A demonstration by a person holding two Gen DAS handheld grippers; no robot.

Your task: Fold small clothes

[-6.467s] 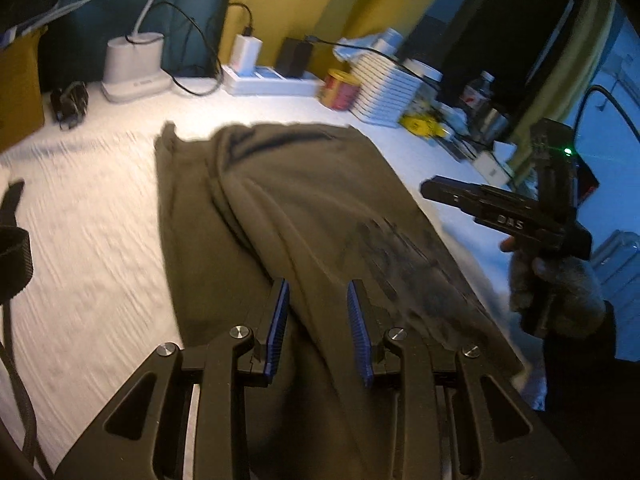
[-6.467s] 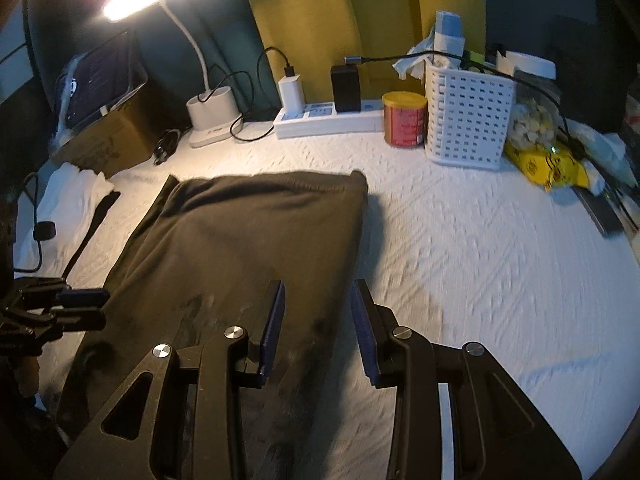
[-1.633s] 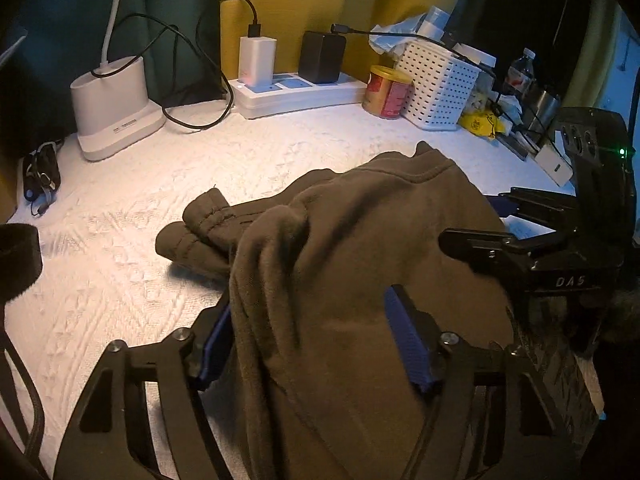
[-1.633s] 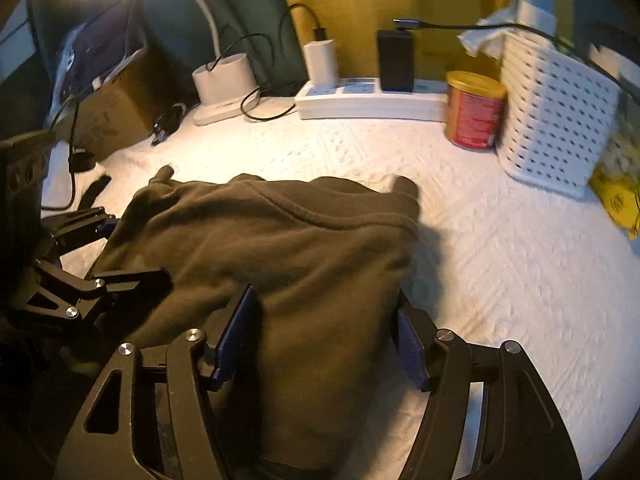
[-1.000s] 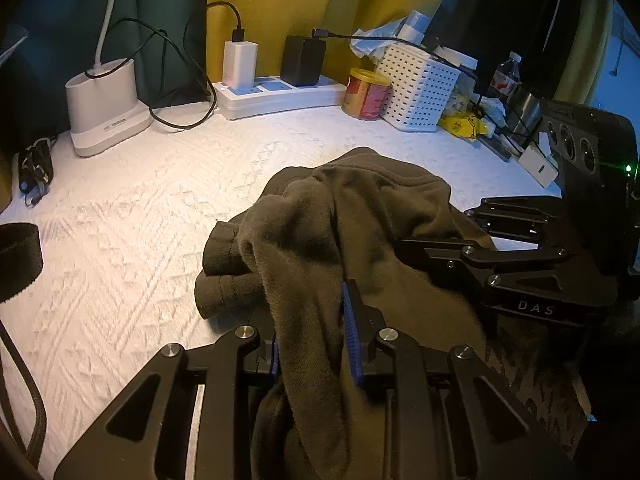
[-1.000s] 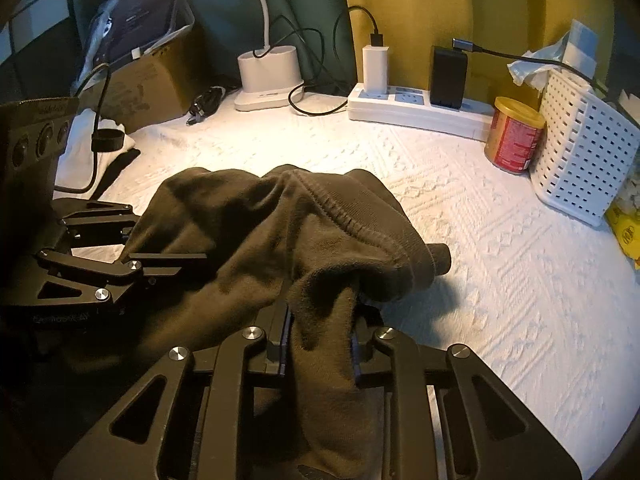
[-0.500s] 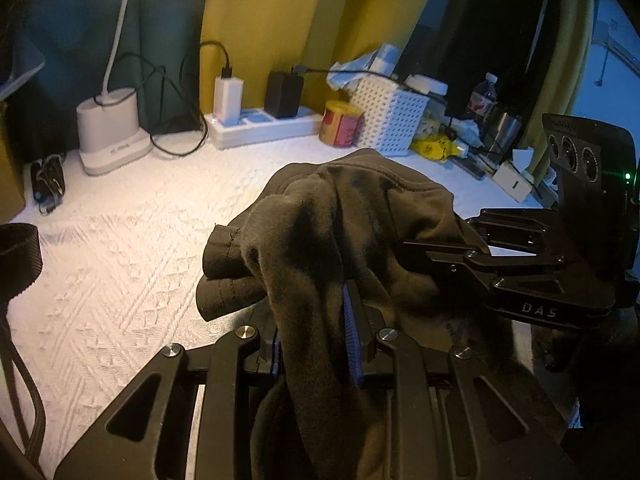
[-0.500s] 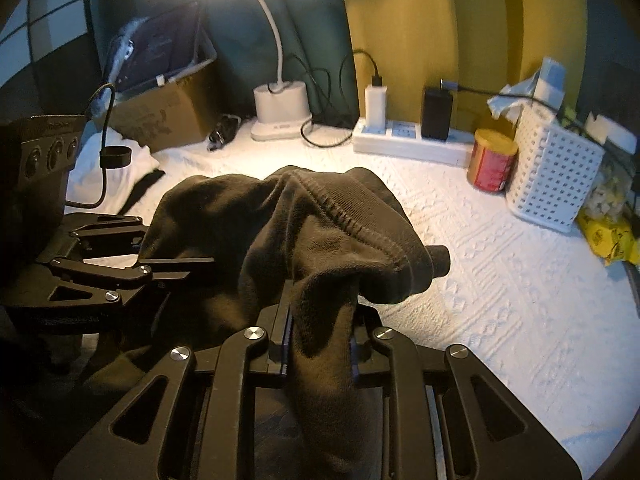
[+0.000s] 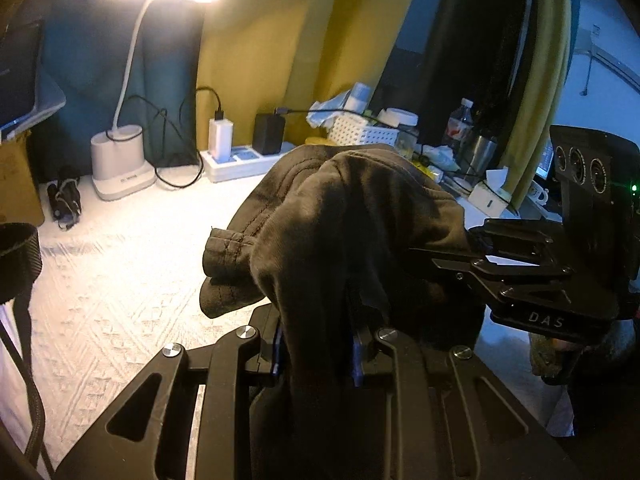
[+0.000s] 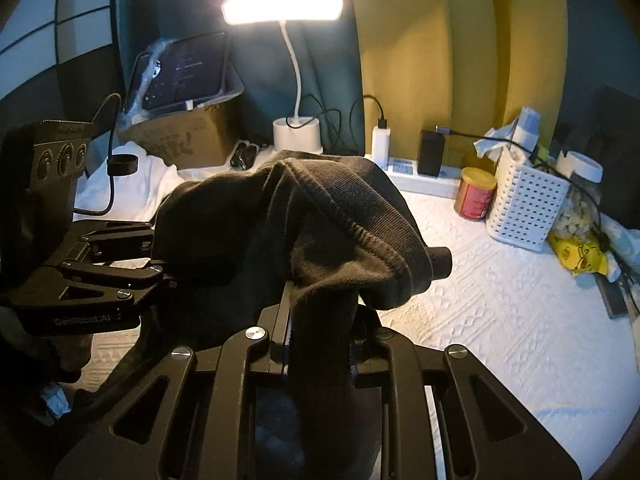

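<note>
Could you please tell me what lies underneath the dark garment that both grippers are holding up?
Under the dark garment, only white textured bedding shows at its edges; whatever lies directly beneath is covered.

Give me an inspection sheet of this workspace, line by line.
Surface: white textured cloth, lamp-lit.
Job's things: dark olive garment, bunched and lifted between both claws.
Clutter: red tin, white perforated basket, yellow packet, cardboard box, bottle.
Grippers: left claw shut on the garment; right claw shut on the garment.
Cables: black leads run to two chargers on the power strip; a coiled black cable lies beside the lamp base.
Surroundings: yellow and teal curtains behind.
</note>
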